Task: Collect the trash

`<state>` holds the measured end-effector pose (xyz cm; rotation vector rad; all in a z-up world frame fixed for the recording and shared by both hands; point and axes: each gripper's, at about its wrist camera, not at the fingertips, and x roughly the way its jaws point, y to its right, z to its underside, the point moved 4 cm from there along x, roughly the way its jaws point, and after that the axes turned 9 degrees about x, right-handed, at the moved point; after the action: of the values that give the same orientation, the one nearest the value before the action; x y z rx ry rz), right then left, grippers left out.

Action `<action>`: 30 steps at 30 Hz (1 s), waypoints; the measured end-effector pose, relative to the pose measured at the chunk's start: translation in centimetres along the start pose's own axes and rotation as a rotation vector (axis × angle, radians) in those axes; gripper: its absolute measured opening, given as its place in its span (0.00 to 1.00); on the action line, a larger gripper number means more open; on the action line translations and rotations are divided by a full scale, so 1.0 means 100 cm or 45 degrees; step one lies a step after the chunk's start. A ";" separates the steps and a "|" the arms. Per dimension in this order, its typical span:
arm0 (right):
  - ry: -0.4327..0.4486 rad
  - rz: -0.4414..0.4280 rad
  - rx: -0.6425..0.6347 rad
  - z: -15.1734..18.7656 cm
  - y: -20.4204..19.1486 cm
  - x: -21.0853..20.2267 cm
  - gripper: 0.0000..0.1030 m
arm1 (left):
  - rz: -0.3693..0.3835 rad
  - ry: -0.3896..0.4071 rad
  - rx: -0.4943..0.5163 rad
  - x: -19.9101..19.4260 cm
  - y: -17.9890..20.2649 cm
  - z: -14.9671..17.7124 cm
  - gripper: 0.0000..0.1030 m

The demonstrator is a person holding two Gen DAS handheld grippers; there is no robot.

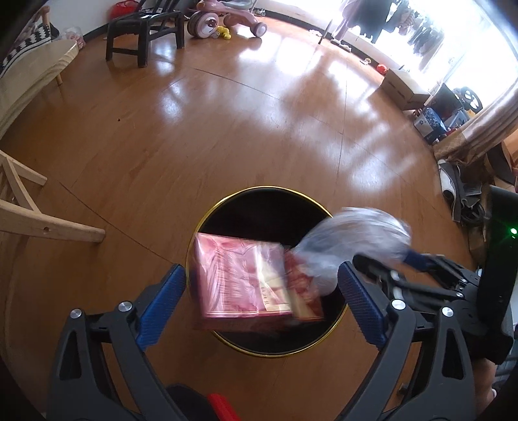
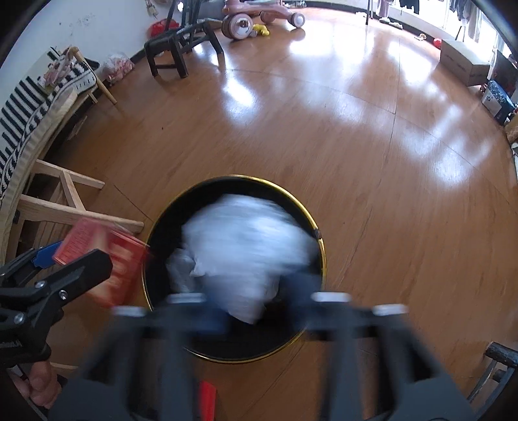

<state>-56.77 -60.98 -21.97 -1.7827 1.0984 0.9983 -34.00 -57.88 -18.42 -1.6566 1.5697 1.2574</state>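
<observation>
A black trash bin with a gold rim [image 1: 226, 207] stands on the wood floor; it also shows in the right wrist view [image 2: 310, 220]. A red box in plastic wrap [image 1: 242, 275] is over the bin's mouth, blurred, between the wide-apart fingers of my left gripper [image 1: 262, 301], touching neither. It also shows in the right wrist view [image 2: 110, 262]. A crumpled white plastic bag [image 2: 246, 249] is over the bin in front of my right gripper [image 2: 251, 307], whose fingers are blurred. The bag [image 1: 353, 236] and the right gripper [image 1: 388, 268] show in the left wrist view.
A light wooden bench [image 2: 64, 197] with a striped cloth stands at the left. A dark wooden chair [image 1: 142, 32] and a pink ride-on toy [image 1: 223, 19] stand at the far wall. Boxes and clutter [image 1: 433, 113] line the right side under the window.
</observation>
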 end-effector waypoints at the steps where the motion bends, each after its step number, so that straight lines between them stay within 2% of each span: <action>1: 0.023 -0.002 -0.004 -0.001 -0.001 -0.003 0.80 | 0.000 0.006 -0.006 0.000 0.000 0.000 0.90; 6: 0.009 0.004 -0.019 0.000 -0.003 -0.005 0.80 | 0.005 0.003 -0.050 0.000 -0.004 0.002 0.91; 13: 0.023 0.015 -0.016 0.002 -0.005 -0.014 0.79 | 0.008 0.011 -0.032 -0.005 -0.001 0.004 0.91; 18: 0.064 0.016 -0.020 -0.003 -0.009 -0.037 0.79 | -0.018 0.044 -0.017 -0.021 -0.006 0.002 0.92; 23: 0.147 -0.030 -0.052 -0.019 -0.033 -0.075 0.84 | -0.013 0.179 -0.128 -0.082 -0.040 -0.009 0.92; 25: 0.181 -0.067 -0.085 -0.026 -0.059 -0.092 0.84 | -0.084 0.234 -0.134 -0.122 -0.066 -0.011 0.92; 28: 0.240 -0.148 -0.173 -0.033 -0.120 -0.118 0.88 | -0.179 0.322 -0.182 -0.186 -0.114 -0.008 0.92; 30: 0.272 -0.234 -0.274 -0.031 -0.180 -0.135 0.89 | -0.282 0.372 -0.231 -0.228 -0.150 0.003 0.94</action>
<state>-43.65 -54.36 -4.65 -2.1626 0.9606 0.8549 -17.21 -44.23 -1.80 -2.1461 1.4136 1.1072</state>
